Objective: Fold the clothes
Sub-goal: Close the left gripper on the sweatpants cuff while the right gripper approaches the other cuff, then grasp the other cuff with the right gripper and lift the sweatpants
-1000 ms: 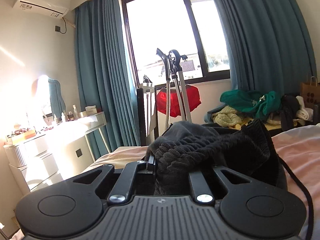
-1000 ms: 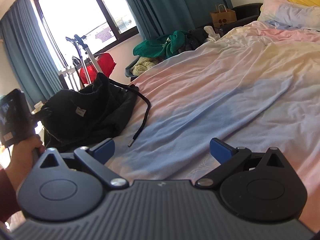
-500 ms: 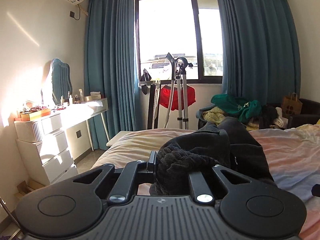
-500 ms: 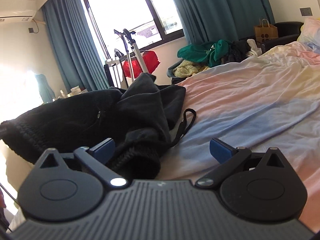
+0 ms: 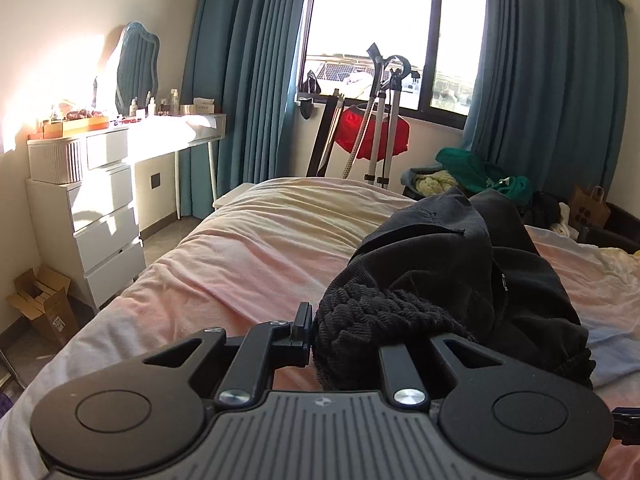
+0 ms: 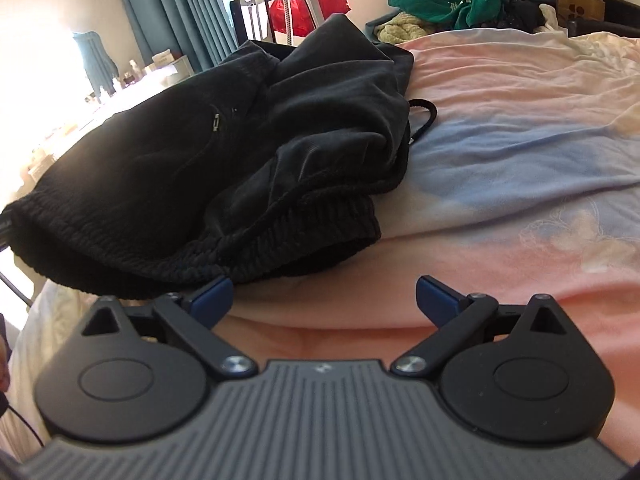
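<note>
A black garment with a ribbed waistband and a drawstring (image 6: 256,128) lies bunched on the pink and blue bedsheet (image 6: 520,128). My left gripper (image 5: 352,332) is shut on the ribbed waistband (image 5: 380,316), which hides its right fingertip; the rest of the garment (image 5: 480,264) trails to the right. My right gripper (image 6: 324,298) is open and empty, low over the sheet. Its left blue finger (image 6: 212,298) is at the near edge of the waistband. The drawstring (image 6: 424,114) loops out to the right.
A white dresser (image 5: 100,200) stands left of the bed. A garment steamer stand with a red item (image 5: 376,132) is at the window. A pile of green and yellow clothes (image 6: 444,8) and a paper bag (image 6: 580,0) lie beyond the bed.
The left gripper has lowered the held waistband toward the bed and turned left. The right gripper has come down close to the sheet, up to the garment's near edge.
</note>
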Demonstrator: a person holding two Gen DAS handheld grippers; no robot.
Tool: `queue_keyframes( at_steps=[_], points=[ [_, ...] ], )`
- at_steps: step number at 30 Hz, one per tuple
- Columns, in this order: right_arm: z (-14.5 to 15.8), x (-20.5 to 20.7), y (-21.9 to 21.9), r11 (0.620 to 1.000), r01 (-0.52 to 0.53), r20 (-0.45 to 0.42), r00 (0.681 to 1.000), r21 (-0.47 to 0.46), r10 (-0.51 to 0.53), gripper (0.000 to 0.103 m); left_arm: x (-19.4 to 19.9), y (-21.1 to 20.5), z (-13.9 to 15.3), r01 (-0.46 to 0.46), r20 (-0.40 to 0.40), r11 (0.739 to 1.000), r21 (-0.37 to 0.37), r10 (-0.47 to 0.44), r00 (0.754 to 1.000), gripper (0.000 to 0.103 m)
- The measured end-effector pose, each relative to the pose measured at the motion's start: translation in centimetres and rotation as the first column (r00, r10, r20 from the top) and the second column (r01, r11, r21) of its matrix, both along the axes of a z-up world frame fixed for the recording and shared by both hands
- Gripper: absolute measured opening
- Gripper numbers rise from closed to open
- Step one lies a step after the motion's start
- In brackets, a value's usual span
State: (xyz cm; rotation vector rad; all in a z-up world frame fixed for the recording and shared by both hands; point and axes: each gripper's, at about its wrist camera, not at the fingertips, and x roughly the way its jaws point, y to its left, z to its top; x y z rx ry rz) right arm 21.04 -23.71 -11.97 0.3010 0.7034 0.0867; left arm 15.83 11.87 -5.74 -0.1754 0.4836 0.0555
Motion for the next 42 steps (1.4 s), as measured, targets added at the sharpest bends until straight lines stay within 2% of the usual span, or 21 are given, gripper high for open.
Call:
queue_keyframes(
  at_steps=[1, 3, 4, 8, 10, 12, 13, 14, 16, 19, 22, 25, 26, 29, 31, 32, 33, 35, 38, 41, 42],
  points=[
    [-0.4, 0.7, -0.1, 1.0, 0.014, -0.007, 1.0, -0.005, -0.015, 0.097, 0.5, 0.9, -0.3, -0.013, -0.02, 0.999, -0.041, 0.012, 1.0, 0.013],
    [-1.2, 2.2, -0.2, 1.0, 0.026, -0.017, 0.999, -0.013, -0.027, 0.086, 1.4, 2.4, -0.9, -0.034, -0.055, 0.995, -0.089, 0.03, 0.998, 0.013],
    [-1.5, 3.0, 0.0, 0.999, 0.029, -0.019, 0.999, -0.024, -0.03, 0.07, 1.9, 3.2, -1.2, -0.044, -0.067, 0.994, -0.103, 0.037, 0.997, 0.013],
    [-2.7, 5.4, 0.8, 0.996, 0.009, 0.024, 1.0, -0.094, -0.007, 0.07, 3.4, 5.2, -2.5, -0.08, -0.108, 0.986, -0.144, 0.064, 0.992, 0.013],
    [-3.0, 5.6, 0.5, 1.0, -0.003, 0.055, 0.998, -0.017, 0.004, 0.069, 4.0, 5.3, -2.9, -0.087, -0.119, 0.986, -0.14, 0.07, 0.99, 0.013],
    [-3.1, 5.7, 0.1, 0.996, -0.017, 0.068, 0.998, 0.089, 0.011, 0.056, 4.5, 5.4, -3.1, -0.088, -0.129, 0.986, -0.139, 0.07, 0.989, 0.013],
    [-2.9, 5.6, 0.2, 0.995, -0.024, 0.079, 0.997, 0.096, 0.017, 0.041, 4.8, 5.4, -3.1, -0.085, -0.133, 0.986, -0.142, 0.066, 0.989, 0.013],
    [-2.6, 5.5, 0.4, 0.995, -0.031, 0.091, 0.996, 0.098, 0.022, 0.029, 4.7, 5.3, -2.9, -0.081, -0.131, 0.987, -0.138, 0.063, 0.989, 0.013],
    [-2.1, 5.0, 1.4, 0.999, -0.035, 0.12, 0.992, 0.015, 0.033, 0.011, 4.3, 4.8, -2.7, -0.076, -0.125, 0.99, -0.12, 0.06, 0.99, 0.013],
    [-1.5, 4.4, 1.7, 1.0, -0.022, 0.145, 0.989, 0.003, 0.021, 0.01, 3.5, 3.9, -2.2, -0.063, -0.147, 0.994, -0.094, 0.048, 0.988, 0.017],
    [-0.1, 3.4, 1.7, 0.999, -0.023, 0.212, 0.977, 0.03, 0.017, 0.01, 2.4, 3.3, -1.6, -0.056, -0.149, 0.998, -0.036, 0.05, 0.988, 0.031],
    [2.0, 2.0, 1.5, 0.996, -0.038, 0.29, 0.957, 0.075, 0.014, 0.009, 0.7, 2.2, -0.7, -0.049, -0.124, 0.998, 0.051, 0.055, 0.991, 0.043],
    [2.7, 1.4, 1.5, 0.995, -0.044, 0.31, 0.951, 0.086, 0.015, 0.009, 0.1, 1.7, -0.5, -0.036, -0.118, 0.996, 0.084, 0.046, 0.992, 0.051],
    [4.3, -0.1, 1.3, 0.992, -0.061, 0.354, 0.935, 0.115, 0.017, 0.009, -1.8, 0.1, 0.1, 0.022, -0.098, 0.978, 0.208, -0.002, 0.995, 0.063],
    [4.9, -0.8, 1.0, 0.989, -0.072, 0.365, 0.931, 0.133, 0.019, 0.009, -3.0, -1.8, 0.2, 0.108, -0.096, 0.936, 0.335, -0.08, 0.992, 0.078],
    [5.2, -1.2, 0.8, 0.987, -0.076, 0.37, 0.929, 0.141, 0.019, 0.009, -3.6, -3.1, 0.0, 0.154, -0.095, 0.895, 0.418, -0.126, 0.987, 0.085],
    [5.3, -1.3, 0.6, 0.986, -0.076, 0.366, 0.931, 0.147, 0.017, 0.009, -4.2, -4.4, -0.3, 0.196, -0.095, 0.842, 0.502, -0.171, 0.981, 0.084],
    [5.2, -1.4, 0.3, 0.985, -0.072, 0.349, 0.937, 0.156, 0.013, 0.009, -5.4, -6.6, -1.0, 0.22, -0.051, 0.748, 0.626, -0.243, 0.969, 0.084],
    [4.7, -1.2, 0.1, 0.985, -0.062, 0.312, 0.95, 0.162, 0.009, 0.009, -6.1, -9.3, -2.3, 0.246, -0.027, 0.634, 0.733, -0.334, 0.942, 0.086],
    [4.3, -0.6, 0.2, 0.983, -0.067, 0.275, 0.961, 0.171, 0.017, 0.009, -5.3, -11.3, -4.3, 0.271, -0.068, 0.512, 0.815, -0.38, 0.922, 0.086],
    [4.1, -0.4, 0.2, 0.982, -0.068, 0.262, 0.965, 0.174, 0.02, 0.009, -4.6, -11.8, -4.9, 0.287, -0.09, 0.5, 0.817, -0.381, 0.92, 0.086]
  ],
)
